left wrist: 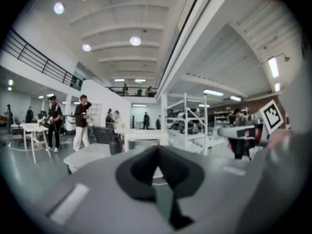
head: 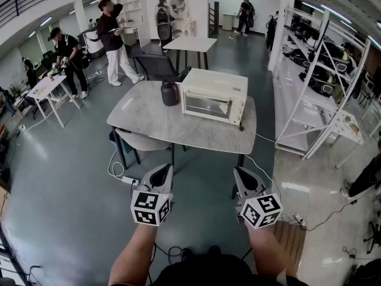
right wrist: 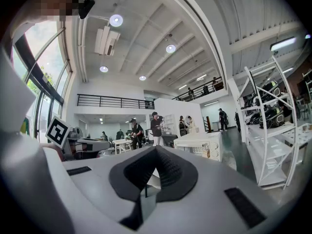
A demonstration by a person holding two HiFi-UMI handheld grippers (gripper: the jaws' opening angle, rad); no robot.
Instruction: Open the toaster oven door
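Head view is showing the approach step, nothing more: the round-cornered table is sitting at the middle of the frame, and the toaster oven is standing on its right half, door shut, well apart from both grippers low in the picture. I am judging the task as not yet begun.

The left gripper and the right gripper are both hanging over bare floor with their jaws pressed together on nothing. The two gripper views are confirming this, each pair of dark pads meeting in a closed point. The right gripper view is catching the oven right of centre in the distance.

The next move is calling for closing that gap first, then spreading one pair of jaws and taking the door by its upper edge (the handle itself is too small to make out from here). I am guessing the door is hinging at the bottom, so the pull would be arcing outward and down.

As for materials, the tabletop is looking like pale grey stone or laminate, smooth and matt. The oven is a cream boxy shell, probably painted metal, with a reflective glass door. A dark, squat jug is standing just beside its left side. The gripper shells are reading as hard grey plastic with ridged rubbery pads.
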